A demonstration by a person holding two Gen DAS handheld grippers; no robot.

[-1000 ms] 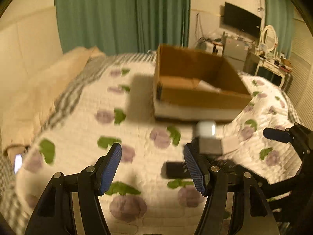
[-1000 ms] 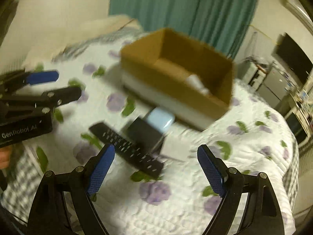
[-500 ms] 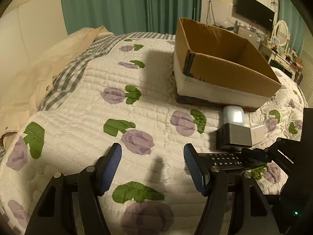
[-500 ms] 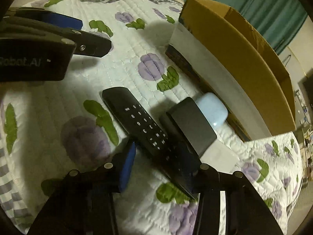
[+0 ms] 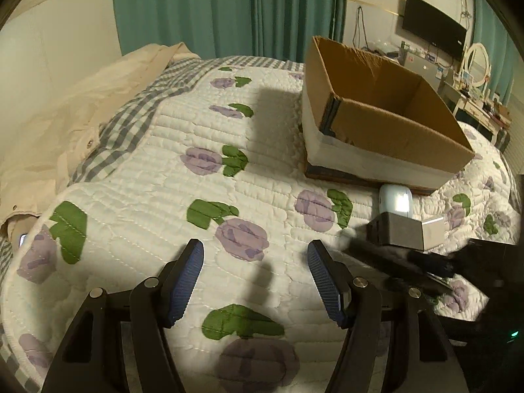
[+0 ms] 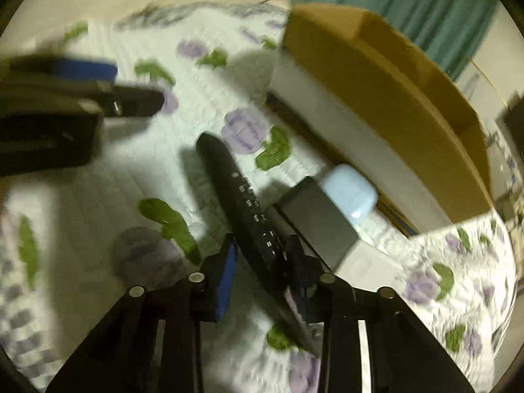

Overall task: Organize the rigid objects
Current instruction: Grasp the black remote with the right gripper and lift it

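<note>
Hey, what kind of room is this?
Most likely a bedroom: a bed with a floral quilt, green curtains behind it, and a vanity mirror beside a wall-mounted TV.

A bed covered by a white quilt point(image 5: 157, 196) printed with purple flowers and green leaves. At about two o'clock in the left wrist view, an open cardboard box point(image 5: 376, 121) sits on the quilt. Just beside its near side lies a pale blue case point(image 5: 395, 200), touching a dark grey box point(image 5: 398, 234). At nine to ten o'clock lies a cream cloth point(image 5: 65, 118), beside a grey checked fabric point(image 5: 131, 124).
</note>
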